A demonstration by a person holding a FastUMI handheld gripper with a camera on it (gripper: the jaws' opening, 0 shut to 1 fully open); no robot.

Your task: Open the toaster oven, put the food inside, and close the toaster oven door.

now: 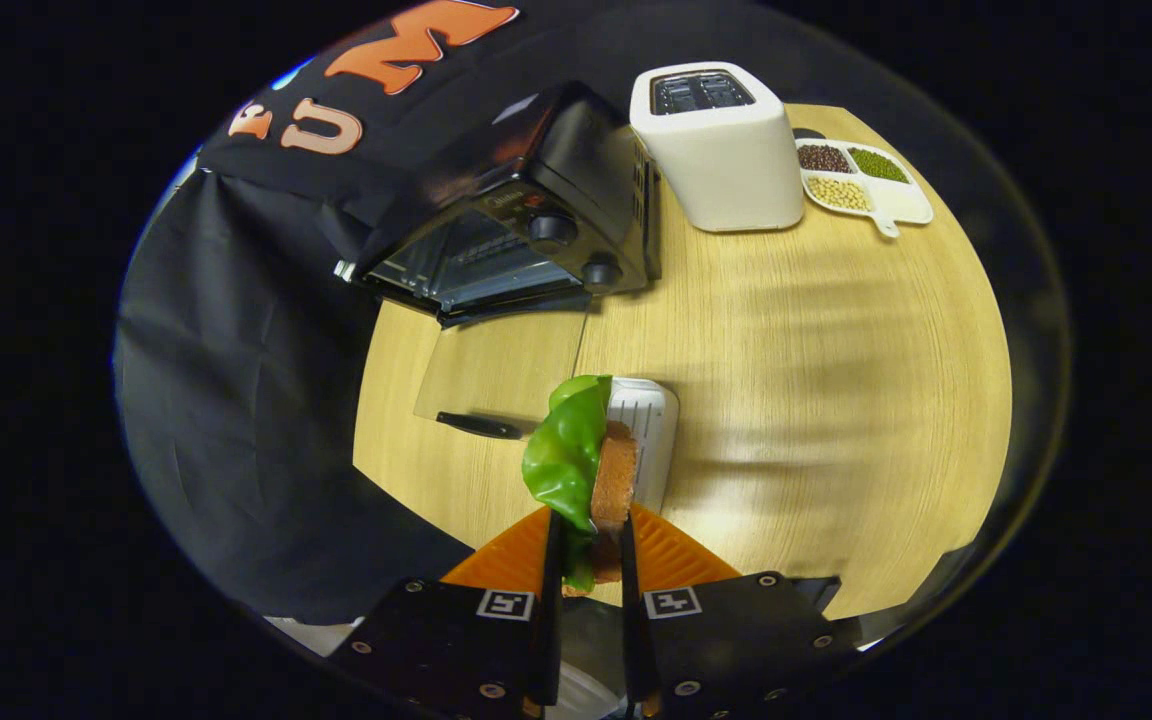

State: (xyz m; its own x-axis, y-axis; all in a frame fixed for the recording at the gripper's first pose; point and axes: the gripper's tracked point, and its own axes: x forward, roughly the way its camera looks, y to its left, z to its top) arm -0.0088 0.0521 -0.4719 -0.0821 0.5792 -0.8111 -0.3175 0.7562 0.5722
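One sandwich (pixel 581 460) is clamped between the gripper (pixel 588 545) jaws; one open toaster oven (pixel 516 225) and one toaster (pixel 716 145) are seen beyond.

Pale wood-grain bench (pixel 836 400) bearing black toaster oven (pixel 526 235) with glass door (pixel 501 370) lowered flat, white toaster (pixel 721 165), divided dish (pixel 871 185) of beans, white tray (pixel 648 425).
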